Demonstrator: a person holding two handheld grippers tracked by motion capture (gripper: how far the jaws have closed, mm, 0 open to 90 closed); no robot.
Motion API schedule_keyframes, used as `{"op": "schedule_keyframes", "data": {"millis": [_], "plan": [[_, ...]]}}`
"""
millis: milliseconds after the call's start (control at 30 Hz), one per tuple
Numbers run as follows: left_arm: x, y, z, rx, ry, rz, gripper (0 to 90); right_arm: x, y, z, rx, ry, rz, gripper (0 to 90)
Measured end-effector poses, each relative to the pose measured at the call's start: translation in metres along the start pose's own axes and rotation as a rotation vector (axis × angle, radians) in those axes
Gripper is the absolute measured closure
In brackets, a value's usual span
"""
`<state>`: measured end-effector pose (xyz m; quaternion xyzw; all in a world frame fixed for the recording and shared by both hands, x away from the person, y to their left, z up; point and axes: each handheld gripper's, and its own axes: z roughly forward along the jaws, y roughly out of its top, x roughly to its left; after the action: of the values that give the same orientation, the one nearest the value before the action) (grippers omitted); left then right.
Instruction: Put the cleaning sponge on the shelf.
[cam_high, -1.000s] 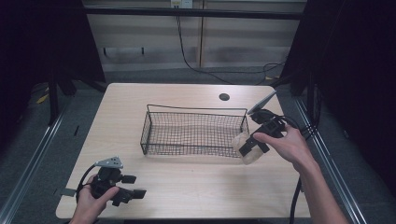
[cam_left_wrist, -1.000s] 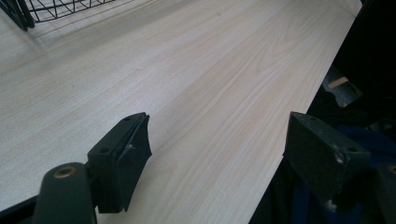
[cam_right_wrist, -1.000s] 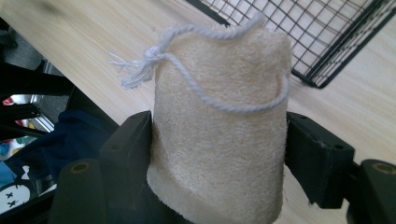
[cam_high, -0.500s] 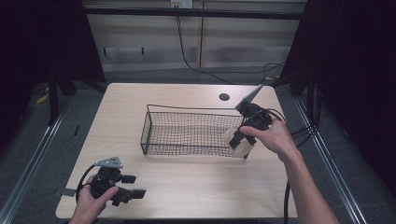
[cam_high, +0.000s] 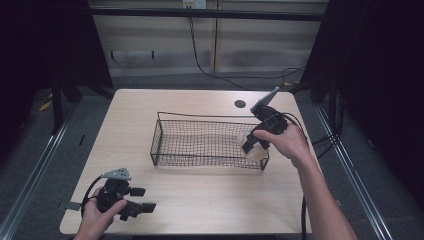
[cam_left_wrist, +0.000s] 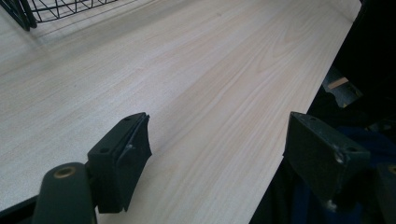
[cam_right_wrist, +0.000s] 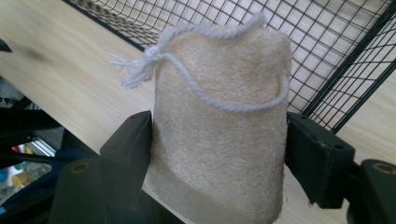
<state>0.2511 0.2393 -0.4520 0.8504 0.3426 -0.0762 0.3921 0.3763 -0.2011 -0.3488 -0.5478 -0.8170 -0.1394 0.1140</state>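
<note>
1. The loofah (cam_right_wrist: 219, 126) is clamped between the jaws of the right gripper (cam_high: 254, 145), above the right end of the basket (cam_high: 165, 145).
2. A white cord loop (cam_right_wrist: 187, 70) hangs loose on the loofah's front.
3. The left gripper (cam_left_wrist: 219, 154) rests near the front left of the table (cam_high: 200, 200), jaws apart and holding nothing.
4. Risk: the cord may snag on the basket's wire mesh during lowering.
5. Risk: the loofah is soft; it may compress and slip out early, landing on the rim or outside the basket.
</note>
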Motion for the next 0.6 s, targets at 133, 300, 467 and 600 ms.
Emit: {"op": "schedule_keyframes", "data": {"millis": [133, 300, 467, 600], "plan": [[0.000, 0.000, 0.000, -0.003, 0.006, 0.000, 22.1, -0.004, 0.003, 0.001, -0.014, 0.008, 0.028, 27.2], [0.000, 0.000, 0.000, 0.000, 0.005, -0.004, 22.2, -0.007, 0.006, 0.001, -0.029, 0.016, 0.064, 27.2], [0.000, 0.000, 0.000, 0.000, 0.008, -0.001, 22.2, -0.010, 0.010, 0.004, -0.024, 0.009, 0.081, 27.2], [0.001, 0.000, 0.000, 0.004, 0.011, 0.000, 22.2, -0.010, 0.012, 0.006, -0.038, -0.004, 0.093, 27.1]]}}
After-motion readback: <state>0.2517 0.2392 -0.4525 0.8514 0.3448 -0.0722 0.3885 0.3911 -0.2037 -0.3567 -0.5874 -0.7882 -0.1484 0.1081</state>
